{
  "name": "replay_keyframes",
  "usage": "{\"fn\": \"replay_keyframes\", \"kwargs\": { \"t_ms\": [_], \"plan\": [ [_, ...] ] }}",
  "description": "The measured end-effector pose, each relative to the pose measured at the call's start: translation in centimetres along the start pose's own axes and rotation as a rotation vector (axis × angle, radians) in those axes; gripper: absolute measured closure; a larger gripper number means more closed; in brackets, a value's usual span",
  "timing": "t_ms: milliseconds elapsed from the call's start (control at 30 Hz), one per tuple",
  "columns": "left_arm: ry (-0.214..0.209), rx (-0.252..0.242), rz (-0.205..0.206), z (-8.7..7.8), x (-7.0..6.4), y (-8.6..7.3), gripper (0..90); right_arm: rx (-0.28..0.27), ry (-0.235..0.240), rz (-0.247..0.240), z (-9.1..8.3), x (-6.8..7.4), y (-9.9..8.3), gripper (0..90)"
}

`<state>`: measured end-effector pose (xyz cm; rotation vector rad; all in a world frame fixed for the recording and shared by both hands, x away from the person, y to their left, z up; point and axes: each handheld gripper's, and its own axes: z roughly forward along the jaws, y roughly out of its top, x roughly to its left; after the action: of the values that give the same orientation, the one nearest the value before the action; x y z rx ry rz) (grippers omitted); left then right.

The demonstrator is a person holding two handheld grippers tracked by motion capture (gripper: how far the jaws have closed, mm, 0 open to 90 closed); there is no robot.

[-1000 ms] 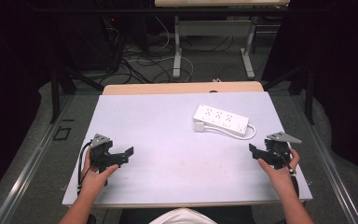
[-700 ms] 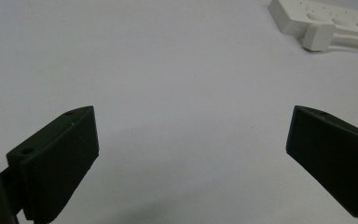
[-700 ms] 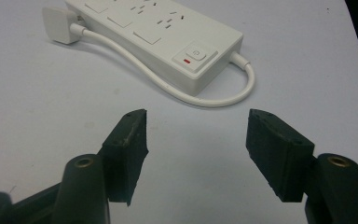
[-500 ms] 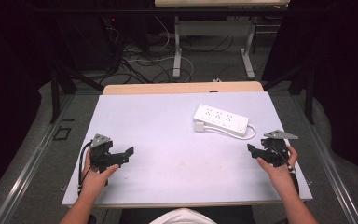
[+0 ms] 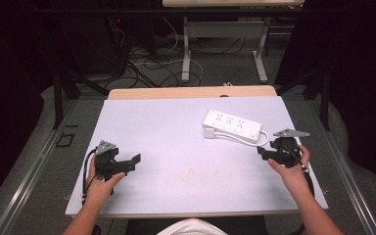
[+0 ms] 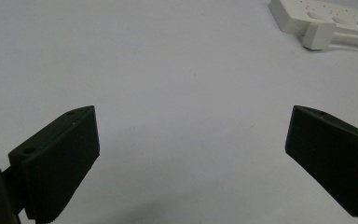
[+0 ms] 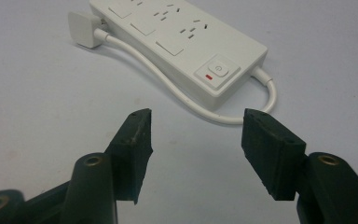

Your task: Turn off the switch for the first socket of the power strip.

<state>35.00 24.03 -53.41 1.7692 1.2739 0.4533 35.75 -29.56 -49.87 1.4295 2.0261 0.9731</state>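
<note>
- Our right tongs (image 7: pixel 196 140) hang spread and empty just above the counter (image 5: pixel 176 127), their jaws pointed at the switch end of the white power strip (image 5: pixel 232 126).
- Our left tongs (image 6: pixel 191 154) are spread wide over bare counter, holding nothing, well apart from the strip; in the high view they sit near the front left corner (image 5: pixel 127 164).
- The power strip lies flat on the right half of the counter, toward the far side, its white cord (image 7: pixel 168 86) looping along its near edge and back to the plug (image 7: pixel 85 29) at the other end.
- We judge the body to be a stiff plastic shell, light and not fragile, but smooth and likely slippery under hard pads.
- The cord looks soft and springy; gripping it alone would probably let the body swing and drag.
- We think the best hold is across the strip's narrow width, near the switch (image 7: pixel 216 70) end, clear of the button itself.
- The low, flat body leaves little edge to pinch, so the jaws need to come down close to the counter.
</note>
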Motion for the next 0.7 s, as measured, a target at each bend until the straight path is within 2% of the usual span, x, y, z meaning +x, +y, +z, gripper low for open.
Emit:
{"fn": "replay_keyframes", "kwargs": {
  "t_ms": [333, 700],
  "plan": [
    [-0.004, 0.005, 0.002, -0.1, 0.1, 0.0, 3.0, 0.018, 0.018, -0.038, 0.4, 0.1, 1.6, 44.0],
    [-0.002, 0.007, 0.005, -0.1, 0.1, 0.0, 3.1, 0.033, 0.039, -0.030, 0.9, -0.1, 3.3, 48.0]
  ]
}}
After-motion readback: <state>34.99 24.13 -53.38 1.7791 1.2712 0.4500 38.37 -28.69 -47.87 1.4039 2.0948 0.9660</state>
